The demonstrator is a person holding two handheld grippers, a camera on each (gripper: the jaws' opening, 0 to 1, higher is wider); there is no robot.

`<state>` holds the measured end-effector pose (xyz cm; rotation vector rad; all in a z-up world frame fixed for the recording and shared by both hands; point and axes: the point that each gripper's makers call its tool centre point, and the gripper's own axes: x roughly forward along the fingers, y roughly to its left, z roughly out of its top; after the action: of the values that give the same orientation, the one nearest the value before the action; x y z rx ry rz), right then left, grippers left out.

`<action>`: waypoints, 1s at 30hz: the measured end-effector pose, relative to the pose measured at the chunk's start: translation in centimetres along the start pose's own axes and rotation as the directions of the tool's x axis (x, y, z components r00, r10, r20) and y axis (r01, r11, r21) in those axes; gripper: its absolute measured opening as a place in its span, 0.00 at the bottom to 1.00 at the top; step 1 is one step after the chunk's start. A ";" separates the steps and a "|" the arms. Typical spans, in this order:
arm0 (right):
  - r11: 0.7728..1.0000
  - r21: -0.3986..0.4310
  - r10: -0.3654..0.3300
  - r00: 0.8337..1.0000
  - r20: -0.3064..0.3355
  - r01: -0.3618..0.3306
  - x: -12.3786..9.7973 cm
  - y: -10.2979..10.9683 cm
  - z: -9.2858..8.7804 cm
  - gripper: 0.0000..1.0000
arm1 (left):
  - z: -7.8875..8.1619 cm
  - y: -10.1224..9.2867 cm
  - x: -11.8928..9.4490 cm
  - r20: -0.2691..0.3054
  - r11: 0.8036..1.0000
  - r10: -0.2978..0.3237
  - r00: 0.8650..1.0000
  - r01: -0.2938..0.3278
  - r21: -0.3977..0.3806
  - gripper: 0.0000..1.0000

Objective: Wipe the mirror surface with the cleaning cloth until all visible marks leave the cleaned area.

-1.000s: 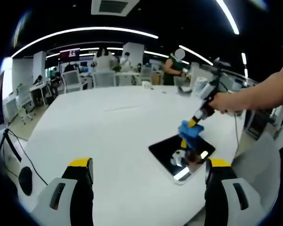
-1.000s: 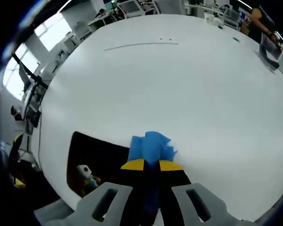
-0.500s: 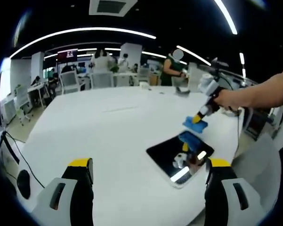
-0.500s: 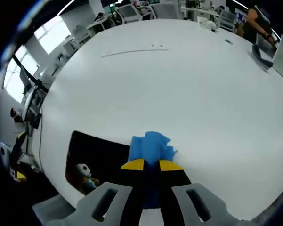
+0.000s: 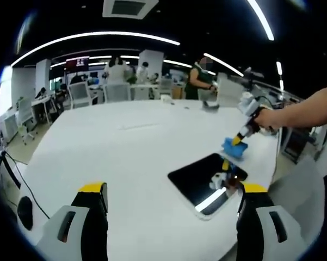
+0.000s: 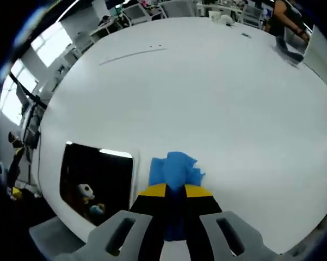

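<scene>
A dark rectangular mirror (image 5: 204,180) lies flat on the white table (image 5: 130,157) near its right edge; it shows reflected lights and a reflected gripper. In the right gripper view the mirror (image 6: 95,182) sits at lower left. My right gripper (image 6: 175,189) is shut on a crumpled blue cleaning cloth (image 6: 174,169). From the left gripper view that cloth (image 5: 235,148) is held by the right gripper (image 5: 240,140) just beyond the mirror's far corner, at or just above the table, with a person's arm behind it. My left gripper (image 5: 168,196) stands open, low over the table's near part, with nothing between its fingers.
The big round white table has bare room to the left and far side. Cables (image 5: 13,174) hang off its left edge. Office chairs (image 5: 81,93), desks and people stand in the background. A small dark object (image 5: 211,105) lies at the table's far side.
My right gripper has carried the blue cloth off the mirror, up and to the right past its far corner. The left gripper has barely moved.
</scene>
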<state>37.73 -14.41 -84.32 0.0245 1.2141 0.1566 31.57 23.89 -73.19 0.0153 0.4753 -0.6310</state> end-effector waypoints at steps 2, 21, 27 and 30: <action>1.000 0.016 -0.001 1.000 -0.006 0.001 0.5 -0.6 -0.6 0.05 | -0.3 0.1 0.0 -0.012 1.000 0.001 1.000 -0.001 0.003 1.00; 0.963 -0.250 -0.090 0.995 0.036 0.097 1.3 -0.8 -1.8 0.09 | 0.5 0.8 0.1 0.016 1.000 0.016 1.000 -0.016 -0.018 1.00; 0.991 -0.133 0.025 0.994 0.103 -0.011 1.3 0.1 -1.8 0.21 | 1.1 0.1 0.0 0.027 1.000 0.007 1.000 -0.007 -0.016 1.00; 0.993 -0.113 0.061 0.972 0.227 -0.036 -0.2 0.4 -0.3 0.28 | 1.3 0.1 -0.1 0.028 1.000 0.006 1.000 -0.005 -0.021 1.00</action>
<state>37.36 -14.03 -84.18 -0.0217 0.9728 0.2555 32.05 23.83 -72.02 -0.0120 0.4545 -0.6200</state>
